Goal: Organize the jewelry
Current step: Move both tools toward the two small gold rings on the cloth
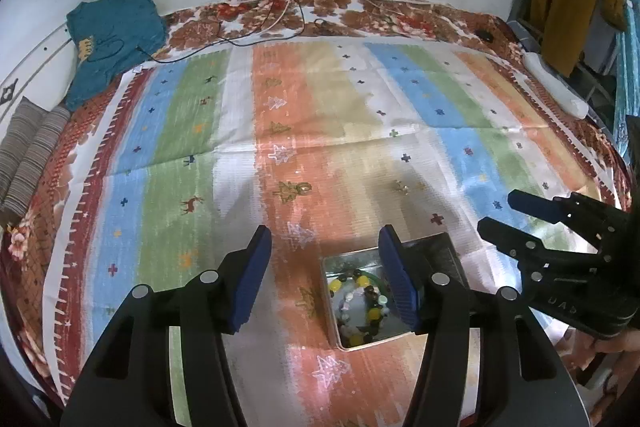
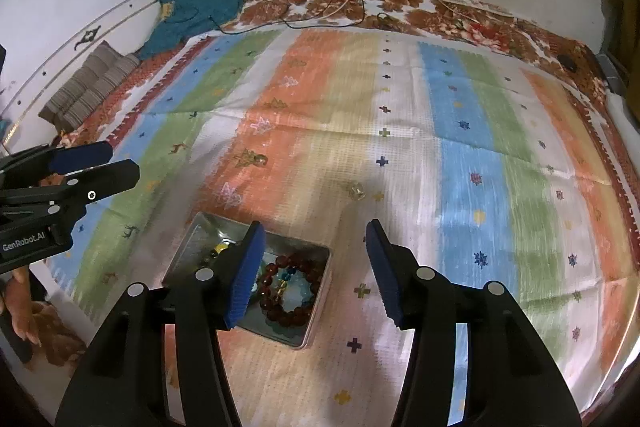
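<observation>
Low centre of both views, a metal tin (image 1: 368, 307) on the bed's striped cloth (image 1: 280, 131) already holds bead bracelets (image 2: 290, 291), so most jewelry looks sorted. Left gripper (image 1: 325, 277) & right gripper (image 2: 316, 273) hover w/ fingers spread, nothing between them. Left to do, probably: two small gold pieces (image 1: 401, 187) (image 1: 305, 188) loose on the cloth, mid-frame above the tin.
</observation>
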{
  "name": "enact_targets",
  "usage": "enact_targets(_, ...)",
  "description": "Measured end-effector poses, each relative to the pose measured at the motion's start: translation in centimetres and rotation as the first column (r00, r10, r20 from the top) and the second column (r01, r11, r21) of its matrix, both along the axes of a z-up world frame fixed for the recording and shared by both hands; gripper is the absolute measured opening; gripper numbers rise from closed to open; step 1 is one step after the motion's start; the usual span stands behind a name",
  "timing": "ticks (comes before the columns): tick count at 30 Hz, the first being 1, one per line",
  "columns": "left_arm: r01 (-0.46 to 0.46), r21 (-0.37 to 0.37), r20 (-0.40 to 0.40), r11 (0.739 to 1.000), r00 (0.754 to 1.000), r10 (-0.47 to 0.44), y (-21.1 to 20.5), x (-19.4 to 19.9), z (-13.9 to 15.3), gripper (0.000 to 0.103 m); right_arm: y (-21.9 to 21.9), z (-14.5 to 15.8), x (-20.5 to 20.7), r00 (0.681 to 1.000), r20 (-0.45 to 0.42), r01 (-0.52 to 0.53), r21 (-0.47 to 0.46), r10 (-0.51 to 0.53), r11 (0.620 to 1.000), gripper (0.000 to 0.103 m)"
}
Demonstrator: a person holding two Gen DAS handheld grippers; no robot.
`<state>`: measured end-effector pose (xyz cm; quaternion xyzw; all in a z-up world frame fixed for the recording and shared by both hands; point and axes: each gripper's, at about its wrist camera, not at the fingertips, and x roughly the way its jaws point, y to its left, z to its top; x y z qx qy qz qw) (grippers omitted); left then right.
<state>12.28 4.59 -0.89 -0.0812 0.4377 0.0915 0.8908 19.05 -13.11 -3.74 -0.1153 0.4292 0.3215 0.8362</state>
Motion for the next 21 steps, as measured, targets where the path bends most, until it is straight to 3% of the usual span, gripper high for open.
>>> enact_targets(12, -0.008, 0.036, -0.023, 0.999, 1.0, 0.009, 0.6, 2.0, -0.8, 0.068, 1.0, -0.9, 1.9, 0.999, -0.049, -0.004, -0.016, 0.003, 1.0, 0.061)
enact_targets(21, -0.024, 0.027, -0.084, 0.999, 0.996, 0.026, 2.2, 4.0, -2.5, 0.069, 2.1, -2.2, 3.8, 0.997, -0.073, -0.012, -0.05, 0.008, 0.999, 0.061)
